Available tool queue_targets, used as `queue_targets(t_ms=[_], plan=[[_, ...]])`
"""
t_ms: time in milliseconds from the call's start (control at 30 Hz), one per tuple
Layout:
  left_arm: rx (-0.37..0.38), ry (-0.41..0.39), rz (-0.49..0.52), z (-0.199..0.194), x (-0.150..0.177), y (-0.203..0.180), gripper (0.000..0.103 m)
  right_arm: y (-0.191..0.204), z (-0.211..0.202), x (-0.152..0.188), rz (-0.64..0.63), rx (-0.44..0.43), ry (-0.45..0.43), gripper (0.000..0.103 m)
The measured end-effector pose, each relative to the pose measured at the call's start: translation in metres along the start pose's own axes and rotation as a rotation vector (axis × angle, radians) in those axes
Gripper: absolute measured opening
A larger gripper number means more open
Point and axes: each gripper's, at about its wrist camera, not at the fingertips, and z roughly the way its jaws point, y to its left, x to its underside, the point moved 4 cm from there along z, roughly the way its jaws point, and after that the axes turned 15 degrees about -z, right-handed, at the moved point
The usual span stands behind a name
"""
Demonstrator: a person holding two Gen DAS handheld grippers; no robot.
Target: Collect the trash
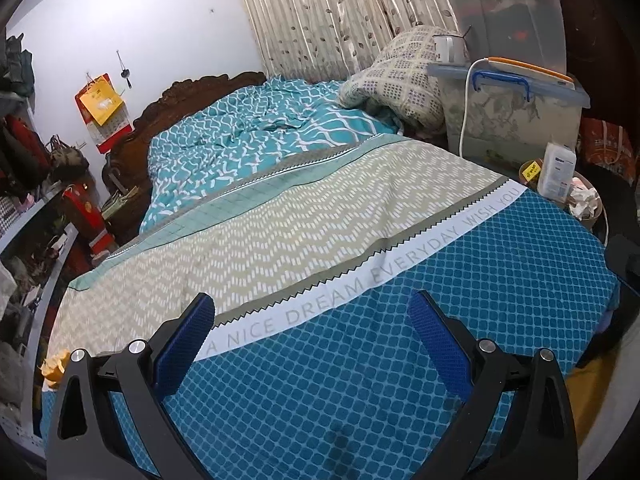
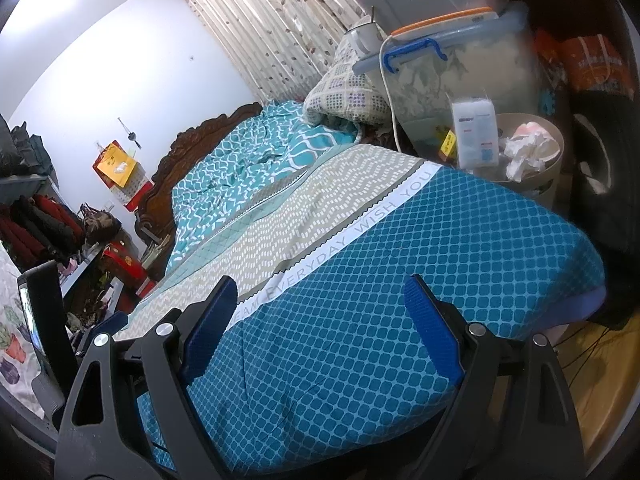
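A round beige trash bin [image 2: 554, 164] stands beside the bed at the right, filled with crumpled white tissues [image 2: 524, 152]; it also shows in the left wrist view [image 1: 592, 216]. A white tissue pack [image 2: 476, 132] stands upright against it and shows in the left wrist view too [image 1: 557, 172]. A small orange-yellow crumpled scrap [image 1: 54, 366] lies at the bed's left edge. My left gripper [image 1: 312, 312] is open and empty above the blue bedspread. My right gripper [image 2: 320, 296] is open and empty above the same bedspread.
The bed [image 1: 320, 216] fills both views, with a folded quilt [image 1: 396, 76] at its far right. Stacked plastic storage boxes [image 1: 516, 112] with a mug [image 1: 448, 48] and a white cable stand behind the bin. Cluttered shelves [image 1: 36, 216] run along the left. A screen [image 2: 40, 312] is at my left.
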Motion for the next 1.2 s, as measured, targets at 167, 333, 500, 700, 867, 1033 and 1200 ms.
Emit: queue_targets(t_ms=[167, 333, 500, 700, 867, 1033, 1200], plan=[[-0.002, -0.003, 0.01, -0.001, 0.002, -0.003, 0.094, -0.003, 0.0, 0.0, 0.008, -0.001, -0.002, 0.085], [-0.014, -0.005, 0.026, 0.001, 0.003, -0.006, 0.094, -0.005, 0.001, 0.001, 0.014, -0.003, 0.0, 0.085], [-0.028, -0.016, 0.034, 0.0, 0.004, -0.007, 0.094, -0.006, 0.002, 0.002, 0.02, -0.004, 0.003, 0.085], [-0.034, -0.018, 0.049, 0.0, 0.006, -0.011, 0.094, -0.007, 0.003, 0.004, 0.028, -0.003, 0.006, 0.085], [-0.038, -0.019, 0.053, 0.001, 0.007, -0.013, 0.094, -0.01, 0.004, 0.005, 0.033, -0.004, 0.009, 0.085], [-0.038, -0.016, 0.054, 0.001, 0.008, -0.014, 0.094, -0.01, 0.005, 0.006, 0.037, -0.002, 0.012, 0.085], [-0.035, -0.025, 0.066, 0.001, 0.01, -0.014, 0.094, -0.01, 0.006, 0.006, 0.036, -0.001, 0.013, 0.085]])
